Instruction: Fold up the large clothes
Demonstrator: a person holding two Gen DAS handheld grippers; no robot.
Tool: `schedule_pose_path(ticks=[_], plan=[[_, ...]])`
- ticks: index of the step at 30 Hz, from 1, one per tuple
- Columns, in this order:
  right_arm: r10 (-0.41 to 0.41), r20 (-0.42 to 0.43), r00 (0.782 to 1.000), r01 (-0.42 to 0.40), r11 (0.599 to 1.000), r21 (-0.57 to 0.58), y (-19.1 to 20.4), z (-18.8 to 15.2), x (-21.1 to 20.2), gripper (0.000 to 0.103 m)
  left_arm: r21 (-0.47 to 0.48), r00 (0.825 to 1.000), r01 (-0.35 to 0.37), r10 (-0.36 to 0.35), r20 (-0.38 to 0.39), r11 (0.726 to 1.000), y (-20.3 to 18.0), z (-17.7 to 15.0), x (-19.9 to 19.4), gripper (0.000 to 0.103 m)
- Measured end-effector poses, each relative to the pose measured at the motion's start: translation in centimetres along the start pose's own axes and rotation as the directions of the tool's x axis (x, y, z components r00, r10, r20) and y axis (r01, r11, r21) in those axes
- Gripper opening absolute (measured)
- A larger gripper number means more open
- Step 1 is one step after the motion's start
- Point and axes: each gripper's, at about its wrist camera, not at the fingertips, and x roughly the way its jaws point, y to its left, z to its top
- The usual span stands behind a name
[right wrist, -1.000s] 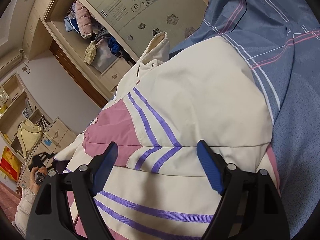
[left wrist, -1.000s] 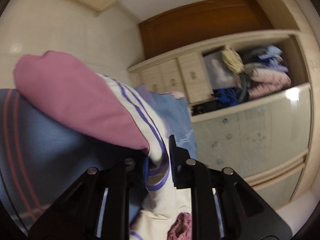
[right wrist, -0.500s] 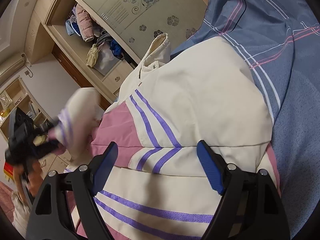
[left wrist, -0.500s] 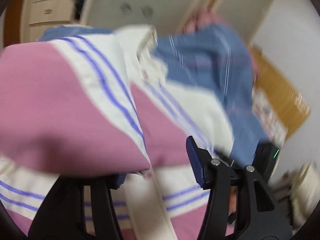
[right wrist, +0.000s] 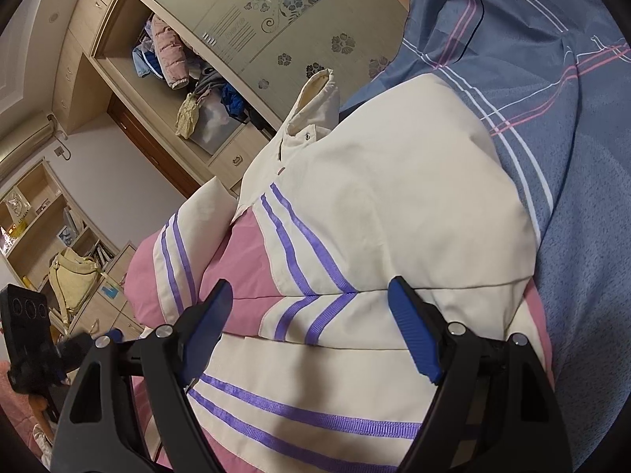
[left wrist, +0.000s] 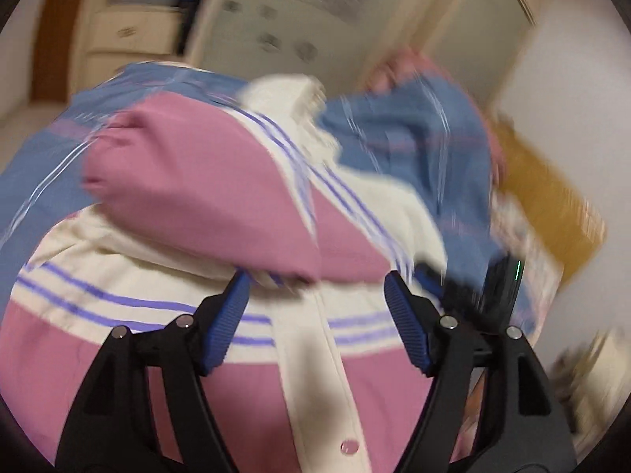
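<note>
While a cream, pink and purple-striped jacket (right wrist: 378, 213) is spread on a blue plaid bedspread (right wrist: 572, 126), both grippers are held over it with fingers released and nothing grasped. In the right wrist view, the right gripper (right wrist: 311, 307) is seen with its blue pads spread wide above the cream chest panel, where two purple stripes meet in a V. A sleeve (right wrist: 185, 244) is laid folded across the pink front at the left, and the stand-up collar (right wrist: 319, 98) is raised at the far end. In the left wrist view, the left gripper (left wrist: 315, 295) is likewise parted, just above the snap-buttoned cream placket (left wrist: 327, 374), and the folded pink sleeve (left wrist: 205, 189) is seen lying beyond its tips. A wardrobe (right wrist: 276, 12) with frosted floral doors is set beyond the bed, and loose clothes (right wrist: 169, 55) are piled in its open compartment. Shelves with a yellow bag (right wrist: 75, 280) are seen at far left. Much of the left wrist view is smeared by motion blur, so the room details there cannot be made out.
</note>
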Motion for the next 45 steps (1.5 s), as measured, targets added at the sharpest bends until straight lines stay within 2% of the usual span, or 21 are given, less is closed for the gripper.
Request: schedule_pose_path(ticks=[1, 2, 4, 8, 11, 13, 15, 19, 23, 25, 26, 27, 28, 30, 32, 34, 37, 39, 41, 43, 45], plan=[[-0.001, 0.000, 1.000, 0.001, 1.000, -0.001, 0.0, 0.0, 0.0, 0.081, -0.107, 0.998, 0.017, -0.011, 0.056, 0.994, 2.1, 0.5, -1.0, 0.072], [0.000, 0.001, 1.000, 0.000, 1.000, 0.000, 0.0, 0.0, 0.0, 0.081, -0.238, 0.994, 0.005, 0.020, 0.104, 0.971, 4.7, 1.0, -1.9, 0.072], [0.004, 0.003, 1.000, -0.004, 1.000, 0.003, 0.0, -0.1, 0.0, 0.081, -0.381, 0.993, 0.018, 0.028, 0.114, 0.924, 8.2, 1.2, -2.1, 0.072], [0.005, 0.005, 1.000, -0.005, 1.000, 0.004, 0.0, -0.1, 0.0, 0.081, -0.498, 0.989, 0.099, -0.032, 0.141, 0.862, 11.7, 1.7, -0.6, 0.070], [0.009, 0.006, 1.000, -0.009, 1.000, 0.007, -0.2, -0.1, -0.1, 0.081, -0.532, 0.992, 0.085, -0.024, 0.121, 0.843, 12.4, 3.1, 1.5, 0.066], [0.011, 0.008, 1.000, -0.011, 1.000, 0.008, -0.2, -0.1, -0.1, 0.081, -0.508, 0.996, 0.022, 0.024, 0.083, 0.861, 11.6, 3.9, 2.6, 0.058], [0.011, 0.009, 1.000, -0.011, 1.000, 0.009, -0.2, -0.1, -0.1, 0.081, -0.461, 0.996, 0.021, 0.020, 0.084, 0.887, 10.1, 4.6, 3.2, 0.053], [0.013, 0.010, 1.000, -0.014, 1.000, 0.010, -0.2, -0.1, -0.2, 0.081, -0.343, 0.991, 0.129, -0.106, 0.086, 0.930, 5.4, 5.5, 5.2, 0.051], [0.030, 0.018, 0.999, -0.030, 0.999, 0.021, -0.4, -0.2, -0.4, 0.081, -0.173, 0.972, 0.229, -0.235, -0.014, 0.958, -1.0, 4.9, 8.3, 0.056], [0.047, 0.029, 0.998, -0.048, 0.998, 0.032, -0.7, -0.2, -0.6, 0.081, -0.043, 0.941, 0.293, -0.296, -0.162, 0.955, -5.0, 3.3, 10.1, 0.065], [0.060, 0.040, 0.997, -0.062, 0.997, 0.042, -0.9, -0.2, -0.8, 0.081, 0.002, 0.922, 0.325, -0.316, -0.225, 0.946, -6.2, 2.9, 10.6, 0.066], [0.070, 0.052, 0.996, -0.073, 0.996, 0.054, -0.9, -0.2, -1.0, 0.081, 0.058, 0.892, 0.371, -0.339, -0.300, 0.927, -7.6, 1.8, 11.1, 0.066], [0.084, 0.069, 0.994, -0.089, 0.994, 0.069, -1.2, -0.2, -1.3, 0.081, 0.103, 0.878, 0.394, -0.341, -0.337, 0.913, -8.5, 0.9, 11.0, 0.066], [0.101, 0.099, 0.990, -0.112, 0.988, 0.108, -1.9, -0.2, -1.8, 0.080, 0.187, 0.890, 0.375, -0.296, -0.346, 0.908, -9.3, -0.4, 10.2, 0.066], [0.136, 0.123, 0.983, -0.153, 0.978, 0.145, -2.6, -0.2, -2.2, 0.079, 0.184, 0.910, 0.338, -0.271, -0.315, 0.923, -7.9, -0.5, 9.0, 0.069], [0.155, 0.134, 0.979, -0.175, 0.972, 0.156, -2.9, -0.2, -2.5, 0.079, 0.109, 0.924, 0.309, -0.271, -0.268, 0.945, -5.6, 0.1, 8.0, 0.074], [0.188, 0.145, 0.971, -0.212, 0.961, 0.175, -3.3, -0.1, -2.7, 0.079, -0.069, 0.962, 0.206, -0.215, -0.170, 0.976, 0.4, 1.3, 6.5, 0.075], [0.197, 0.147, 0.969, -0.223, 0.958, 0.182, -3.4, -0.1, -2.7, 0.079, -0.226, 0.972, 0.173, -0.203, -0.117, 0.959, 4.7, 1.7, 5.5, 0.075], [0.188, 0.142, 0.972, -0.212, 0.962, 0.175, -3.2, -0.1, -2.6, 0.079, -0.386, 0.978, 0.157, -0.198, -0.070, 0.909, 8.7, 1.4, 4.3, 0.075], [0.179, 0.138, 0.974, -0.202, 0.965, 0.168, -3.0, -0.1, -2.5, 0.079, -0.461, 0.980, 0.161, -0.195, -0.028, 0.873, 11.0, 1.2, 3.3, 0.076], [0.178, 0.138, 0.974, -0.201, 0.965, 0.169, -2.9, -0.1, -2.5, 0.079, -0.516, 0.986, 0.135, -0.164, -0.012, 0.846, 12.8, 1.0, 2.8, 0.082]])
